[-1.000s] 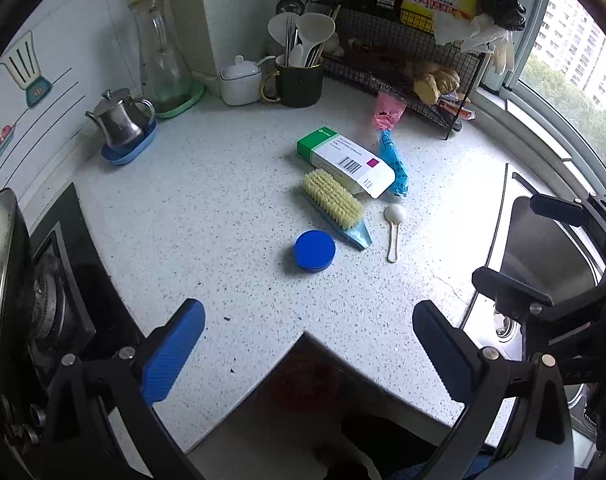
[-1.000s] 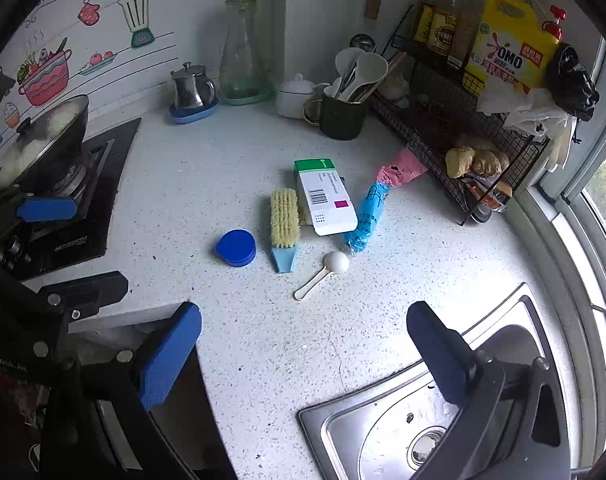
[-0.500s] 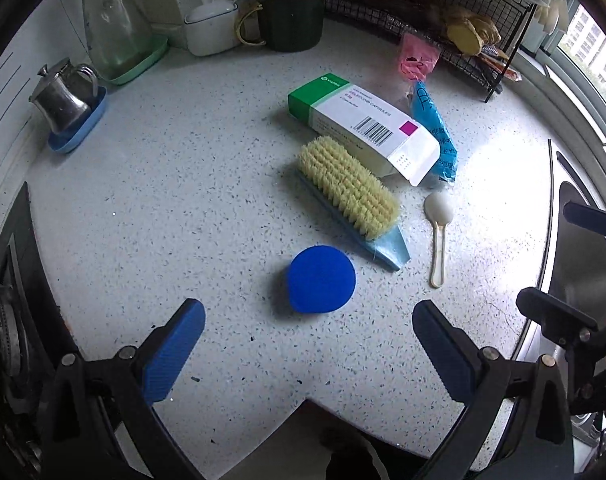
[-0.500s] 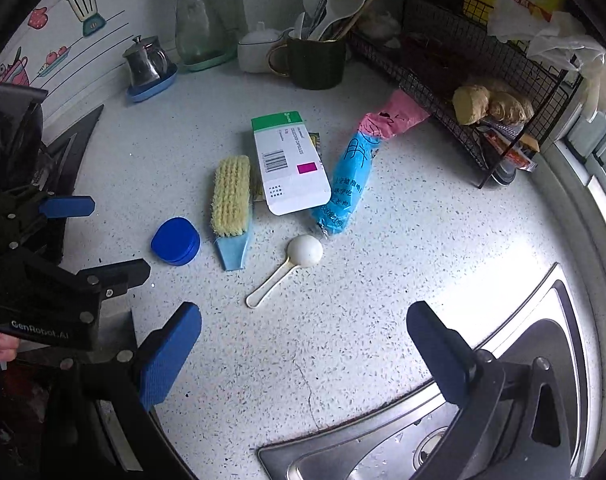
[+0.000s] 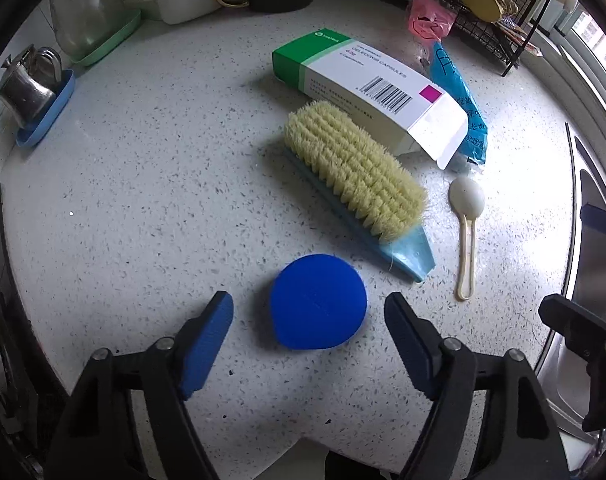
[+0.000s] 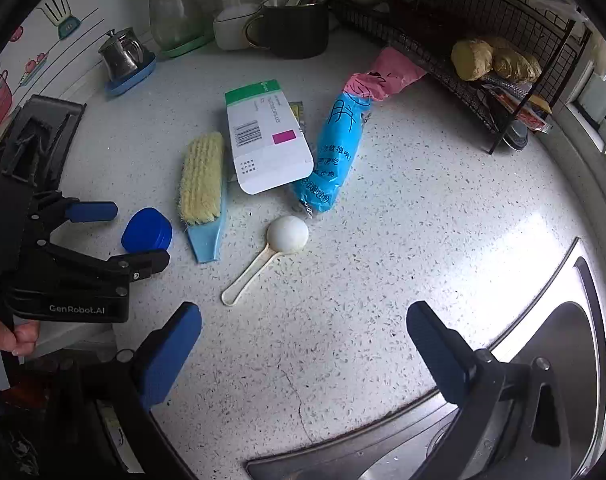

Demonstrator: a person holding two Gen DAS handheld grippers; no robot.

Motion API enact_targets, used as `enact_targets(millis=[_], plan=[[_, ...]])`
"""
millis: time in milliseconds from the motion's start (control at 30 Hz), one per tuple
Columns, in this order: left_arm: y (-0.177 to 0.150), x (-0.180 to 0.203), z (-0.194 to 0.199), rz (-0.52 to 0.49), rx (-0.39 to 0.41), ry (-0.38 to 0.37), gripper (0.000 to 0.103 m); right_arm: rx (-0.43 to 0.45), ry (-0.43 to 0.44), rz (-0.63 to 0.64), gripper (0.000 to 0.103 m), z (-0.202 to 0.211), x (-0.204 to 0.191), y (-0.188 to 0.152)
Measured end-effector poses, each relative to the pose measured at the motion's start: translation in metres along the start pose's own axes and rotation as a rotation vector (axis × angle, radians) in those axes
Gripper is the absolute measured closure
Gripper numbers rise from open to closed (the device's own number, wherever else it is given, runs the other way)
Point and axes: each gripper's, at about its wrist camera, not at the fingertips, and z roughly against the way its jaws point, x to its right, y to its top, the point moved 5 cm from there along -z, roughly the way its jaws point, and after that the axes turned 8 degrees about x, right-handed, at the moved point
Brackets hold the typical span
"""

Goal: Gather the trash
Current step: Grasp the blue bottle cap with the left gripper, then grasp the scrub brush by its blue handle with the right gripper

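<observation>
Blue pads are seen closing in around the blue lid (image 5: 318,301), which lies flat on the speckled countertop (image 5: 143,184) between the fingers of the left gripper (image 5: 308,320); no contact is made yet, with a gap showing on both sides. The right gripper (image 6: 303,340) is held with its jaws wide apart and nothing between them, above bare counter near the sink (image 6: 563,360). Just beyond the lid, the scrubbing brush (image 5: 353,172) is found, its handle tip close by. Further on lie the white scoop (image 5: 466,204), the medicine box (image 5: 367,84) and the blue snack wrapper (image 5: 459,96). A slip is judged likely: the lid is low and flat, so the pads could ride over its rim, or the brush handle could be nudged.
</observation>
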Motion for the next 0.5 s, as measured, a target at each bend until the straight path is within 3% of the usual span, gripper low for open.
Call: enact_targets(millis=[100,167,500], plan=[[-0.002,0.001,0.0,-0.012,0.006,0.01,0.046,-0.009,-0.016,-0.006,0.001,-0.004,0.001,0.0],[-0.002,0.0,0.002,-0.003,0.02,0.004,0.06,-0.015,-0.011,-0.016,0.001,-0.008,0.001,0.0],[-0.022,-0.034,0.036,0.117,0.067,-0.051,0.06,-0.002,0.038,0.035,0.001,-0.016,-0.027,0.014]])
